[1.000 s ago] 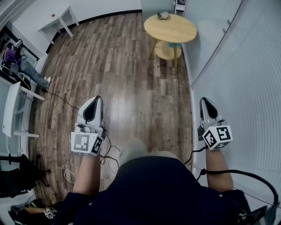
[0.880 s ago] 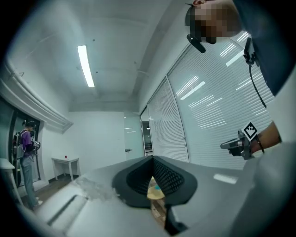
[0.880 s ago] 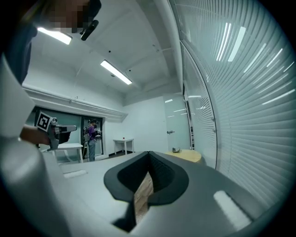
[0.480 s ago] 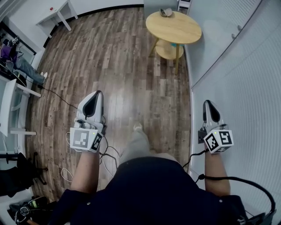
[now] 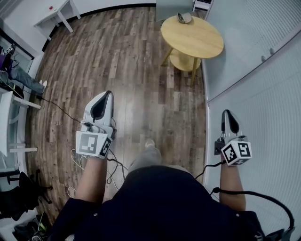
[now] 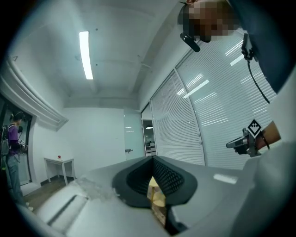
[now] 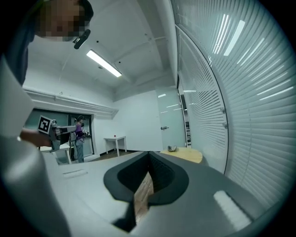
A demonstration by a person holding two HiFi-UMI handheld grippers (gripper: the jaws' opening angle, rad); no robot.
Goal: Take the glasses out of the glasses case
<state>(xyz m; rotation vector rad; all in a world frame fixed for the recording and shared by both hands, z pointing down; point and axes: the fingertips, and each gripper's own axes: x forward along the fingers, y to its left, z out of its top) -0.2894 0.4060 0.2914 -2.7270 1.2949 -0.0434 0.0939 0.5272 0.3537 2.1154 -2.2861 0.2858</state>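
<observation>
A small grey glasses case (image 5: 184,18) lies closed at the far edge of a round wooden table (image 5: 197,40), at the top right of the head view. The right gripper view also shows the glasses case (image 7: 172,148) on the table (image 7: 187,155), well ahead. No glasses are visible. My left gripper (image 5: 104,96) is held level over the wooden floor, far short of the table, its jaws shut with nothing in them. My right gripper (image 5: 227,114) hangs beside the blinds wall, also shut and empty.
A glass wall with white blinds (image 5: 263,94) runs close along the right. The table has a lower shelf (image 5: 185,60). A white desk (image 5: 61,12) stands at the far left, a person (image 5: 21,75) stays by the left edge, and cables (image 5: 75,157) trail on the floor.
Both grippers have travelled forward over the floor toward the round table, which now sits lower and nearer in the head view. The jaws of both stayed shut.
</observation>
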